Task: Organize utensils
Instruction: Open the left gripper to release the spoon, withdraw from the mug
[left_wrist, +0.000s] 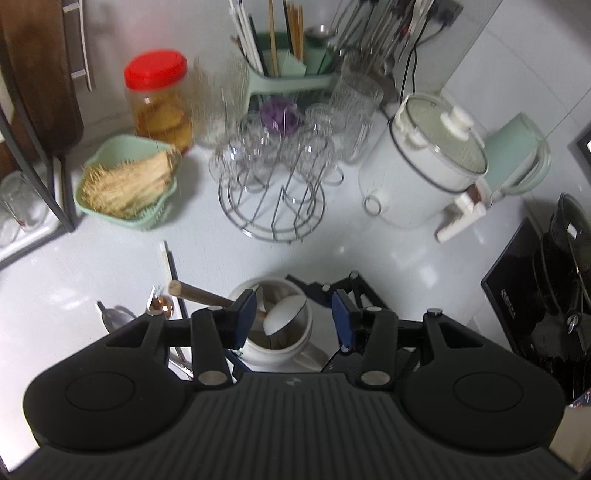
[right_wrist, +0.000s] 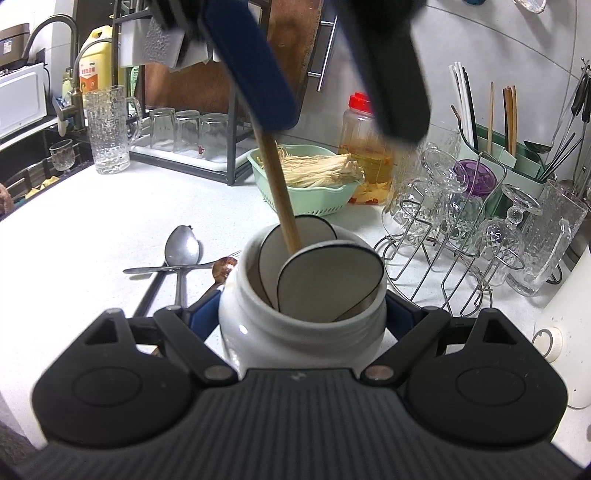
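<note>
A white ceramic jar (right_wrist: 295, 332) stands on the white counter, gripped on both sides by my right gripper (right_wrist: 303, 314). In it are white ladle-like spoons (right_wrist: 325, 280) and a wooden-handled utensil (right_wrist: 280, 192) that leans up and left. My left gripper (left_wrist: 291, 314) hovers open above the jar (left_wrist: 280, 347); the wooden handle (left_wrist: 199, 293) touches its left finger (left_wrist: 243, 314) but is not clamped. Left of the jar lie a steel spoon (right_wrist: 181, 251), a copper spoon (right_wrist: 223, 267), a fork and a black chopstick.
Behind the jar stand a wire rack of upturned glasses (left_wrist: 273, 173), a green basket of toothpicks (left_wrist: 129, 181), a red-lidded jar (left_wrist: 159, 99), a green utensil caddy (left_wrist: 288, 62) and a white cooker (left_wrist: 424, 158). A black appliance (left_wrist: 546, 288) is at the right.
</note>
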